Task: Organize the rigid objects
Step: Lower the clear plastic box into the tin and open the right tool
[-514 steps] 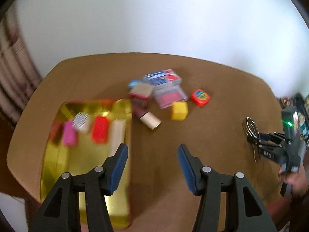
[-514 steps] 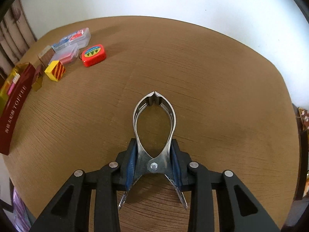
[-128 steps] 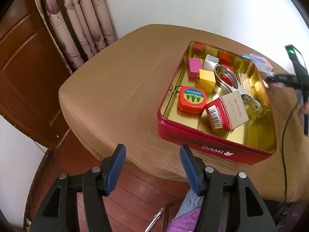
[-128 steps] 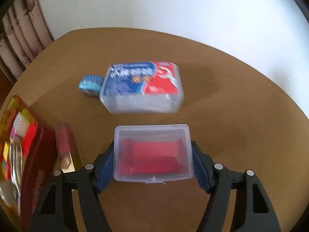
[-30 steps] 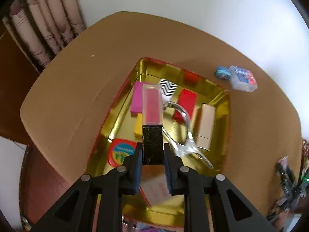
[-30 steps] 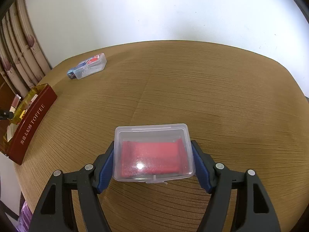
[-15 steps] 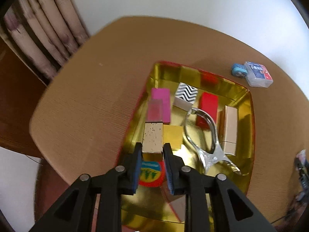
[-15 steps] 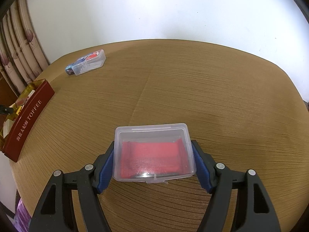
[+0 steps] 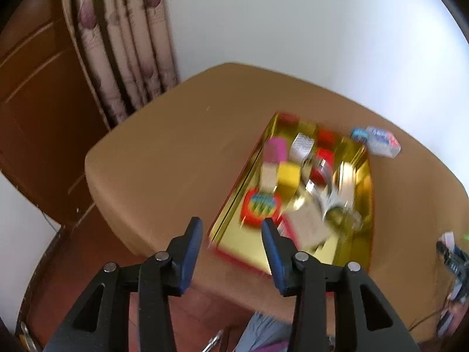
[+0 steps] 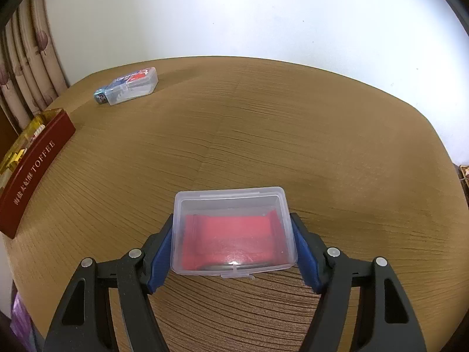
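While its jaws are opening with nothing between them, the left gripper [image 9: 231, 234] hangs at the near corner of the red tin [image 9: 234, 259], where small coloured blocks and a metal clip lie blurred on the gold bottom. Well apart from the tin, the right gripper [image 10: 233, 252] presses its blue pads on both sides of the clear plastic box [image 10: 233, 231], above the brown table [image 10: 293, 135].

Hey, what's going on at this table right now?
A person is sorting small items into a red tin with a gold inside. The left tool hangs by the tin's near edge, its jaws opening with nothing between them. The right tool grips a clear plastic box holding something red. A second clear box with a blue-and-red label lies on the brown table.
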Available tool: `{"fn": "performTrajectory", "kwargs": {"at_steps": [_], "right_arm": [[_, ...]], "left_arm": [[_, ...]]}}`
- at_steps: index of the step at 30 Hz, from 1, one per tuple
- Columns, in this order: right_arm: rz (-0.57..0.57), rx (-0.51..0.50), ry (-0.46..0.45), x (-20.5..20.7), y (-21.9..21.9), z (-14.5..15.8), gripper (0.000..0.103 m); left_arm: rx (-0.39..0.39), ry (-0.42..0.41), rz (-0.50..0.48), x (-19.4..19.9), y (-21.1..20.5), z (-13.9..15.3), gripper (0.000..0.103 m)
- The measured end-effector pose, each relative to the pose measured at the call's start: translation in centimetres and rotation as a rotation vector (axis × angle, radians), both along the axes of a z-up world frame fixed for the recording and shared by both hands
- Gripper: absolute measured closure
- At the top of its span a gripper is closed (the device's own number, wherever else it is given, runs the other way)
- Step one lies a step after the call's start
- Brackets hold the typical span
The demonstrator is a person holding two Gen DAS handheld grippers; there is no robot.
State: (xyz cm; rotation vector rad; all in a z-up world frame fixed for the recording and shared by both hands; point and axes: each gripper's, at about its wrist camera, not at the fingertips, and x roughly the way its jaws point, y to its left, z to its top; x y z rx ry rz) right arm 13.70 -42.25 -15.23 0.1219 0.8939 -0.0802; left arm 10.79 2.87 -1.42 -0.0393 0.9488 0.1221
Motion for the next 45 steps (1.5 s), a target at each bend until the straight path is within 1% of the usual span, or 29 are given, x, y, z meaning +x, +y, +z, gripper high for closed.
{"fn": "performTrajectory", "kwargs": {"at_steps": [2,3,5,6,7,8,10,12,14,15,17,19,22,26,29,31,36,38,40,43,45], "right_arm": [[-0.005,-0.017,0.013,0.1,0.4,0.1,0.035],[-0.005,-0.005,0.02,0.1,0.6,0.3,0.035],[0.01,0.024,0.029,0.2,1.5,1.1,0.035],[0.025,0.037,0.022,0.3,2.2,1.7,0.035],[0.04,0.047,0.013,0.4,3.0,2.4,0.035],[0.061,0.056,0.003,0.6,4.0,3.3,0.035],[0.115,0.084,-0.022,1.4,6.6,5.6,0.035],[0.172,0.11,-0.052,2.2,9.3,7.7,0.035],[0.254,0.134,-0.069,4.0,13.2,9.9,0.035],[0.281,0.144,-0.071,4.7,14.5,10.4,0.035],[0.359,0.155,-0.068,6.9,18.6,11.3,0.035],[0.421,0.149,-0.051,8.3,21.9,11.4,0.035],[0.496,0.102,-0.017,10.7,26.6,10.5,0.035],[0.526,0.084,0.022,12.2,29.5,9.3,0.035],[0.54,0.063,0.049,13.0,30.8,8.3,0.035],[0.546,0.067,0.071,13.5,31.2,7.6,0.034],[0.548,0.077,0.083,14.3,31.3,6.9,0.033],[0.54,0.093,0.081,14.5,31.0,6.9,0.029],[0.534,0.126,0.06,14.3,30.2,7.4,0.02],[0.516,0.145,0.005,13.3,28.2,8.7,0.019],[0.506,0.115,-0.033,12.8,26.4,9.6,0.016]], "left_arm": [[0.025,0.004,0.003,-0.9,0.4,-0.7,0.06],[0.06,-0.004,0.005,-1.6,0.6,-1.2,0.06],[0.105,-0.01,0.0,-2.2,0.7,-1.8,0.06],[0.109,-0.005,-0.004,-2.4,0.8,-2.1,0.06],[0.1,0.003,-0.011,-2.5,1.0,-2.3,0.06],[0.074,0.009,-0.019,-2.5,1.2,-2.4,0.06],[0.041,0.021,-0.03,-2.3,1.3,-2.7,0.06],[0.02,0.031,-0.021,-2.2,1.6,-2.8,0.06],[-0.013,0.032,-0.014,-2.1,2.0,-2.8,0.06],[-0.024,0.031,-0.011,-2.1,2.2,-2.8,0.06],[-0.034,0.019,0.009,-2.2,2.6,-2.6,0.06],[-0.047,0.017,0.011,-2.3,2.7,-2.5,0.06],[-0.06,0.024,0.011,-2.2,2.9,-2.7,0.06],[-0.047,0.04,0.002,-1.9,2.8,-3.0,0.06],[-0.042,0.047,0.0,-1.7,2.8,-3.2,0.06],[-0.053,0.054,0.001,-1.6,3.0,-3.3,0.06],[-0.077,0.093,0.005,-1.2,3.2,-4.0,0.06],[-0.081,0.101,0.007,-1.1,3.3,-4.2,0.06],[-0.08,0.107,0.011,-1.1,3.3,-4.3,0.06],[-0.087,0.114,0.015,-1.0,3.4,-4.5,0.06],[-0.09,0.117,0.023,-1.0,3.5,-4.5,0.06]]}}
